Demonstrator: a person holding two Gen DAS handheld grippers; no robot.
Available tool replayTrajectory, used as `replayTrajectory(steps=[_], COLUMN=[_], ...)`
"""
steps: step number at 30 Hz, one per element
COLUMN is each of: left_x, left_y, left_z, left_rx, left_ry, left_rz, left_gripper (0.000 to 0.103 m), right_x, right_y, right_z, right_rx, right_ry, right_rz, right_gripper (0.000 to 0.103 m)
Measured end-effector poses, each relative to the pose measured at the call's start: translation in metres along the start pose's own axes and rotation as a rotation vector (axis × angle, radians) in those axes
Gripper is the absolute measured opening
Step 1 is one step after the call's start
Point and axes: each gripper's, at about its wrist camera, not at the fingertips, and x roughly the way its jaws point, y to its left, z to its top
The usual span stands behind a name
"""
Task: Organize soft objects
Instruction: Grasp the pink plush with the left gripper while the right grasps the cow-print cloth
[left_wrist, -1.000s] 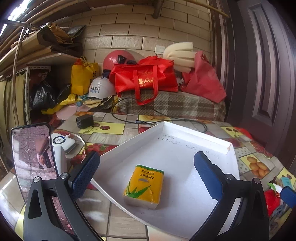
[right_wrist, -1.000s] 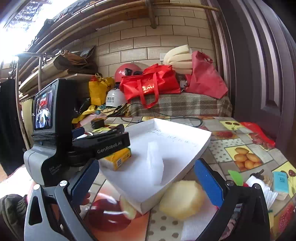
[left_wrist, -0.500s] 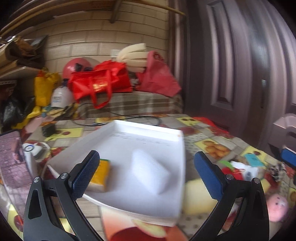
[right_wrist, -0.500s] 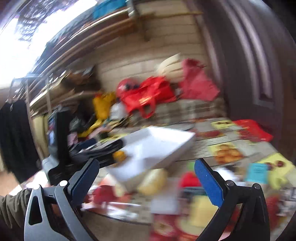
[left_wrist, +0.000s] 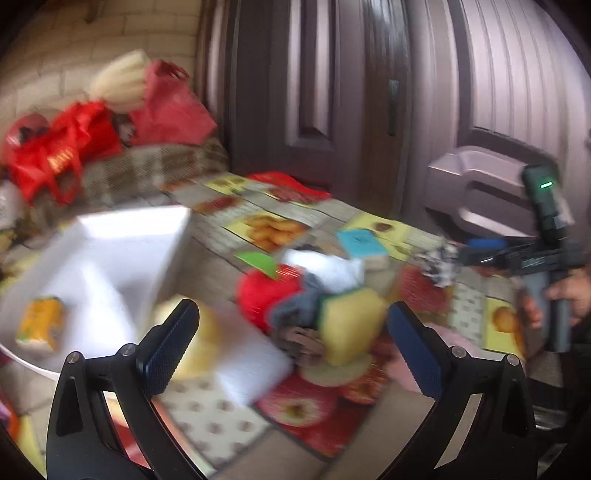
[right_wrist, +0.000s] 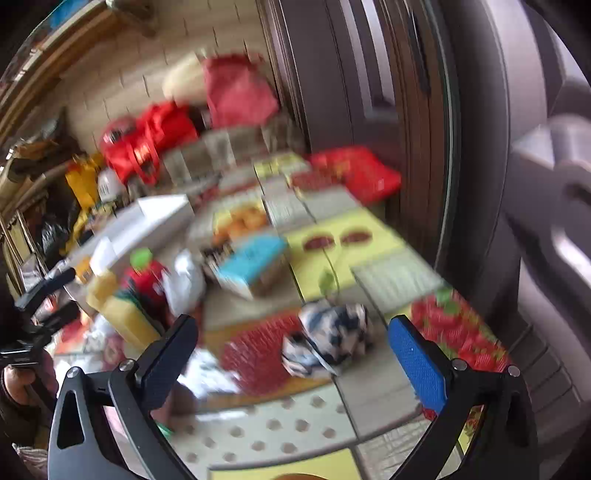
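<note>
Both views are motion-blurred. My left gripper (left_wrist: 293, 347) is open above a heap of soft things: a yellow sponge (left_wrist: 352, 325), a red apple-shaped plush (left_wrist: 266, 295), a white foam block (left_wrist: 255, 365) and a white cloth (left_wrist: 328, 267). The white tray (left_wrist: 122, 236) lies to its left and holds a yellow tissue pack (left_wrist: 38, 325). My right gripper (right_wrist: 293, 350) is open, with a black-and-white crumpled cloth (right_wrist: 332, 338) between its fingers and touched by neither. A blue-topped sponge (right_wrist: 255, 264) lies farther back.
The table wears a fruit-print cloth (right_wrist: 332, 240). Red bags (left_wrist: 55, 151) sit on a checked surface at the back left, with a dark panelled door (left_wrist: 332, 92) behind the table. A hand (left_wrist: 565, 291) holds the other gripper's handle at the right.
Both grippers swung to the right, away from the tray and over the heap of loose soft things. The black-and-white cloth now sits between the right fingers. Both stayed open.
</note>
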Motion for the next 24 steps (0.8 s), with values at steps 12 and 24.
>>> replayTrajectory(steps=[12, 24], left_x=[0.027, 0.026], left_y=[-0.088, -0.106], left_z=[-0.011, -0.020], left_rx=[0.212, 0.302], left_ry=[0.211, 0.236], left_rz=[-0.209, -0.206], left_gripper=[0.102, 0.065], right_x=[0.044, 0.024], right_y=[0.006, 0.001], right_z=[0.002, 0.000], right_rx=[-0.102, -0.066], right_ry=[0.126, 0.060], right_rz=[-0.019, 0.052], right_gripper=[0.082, 0.040])
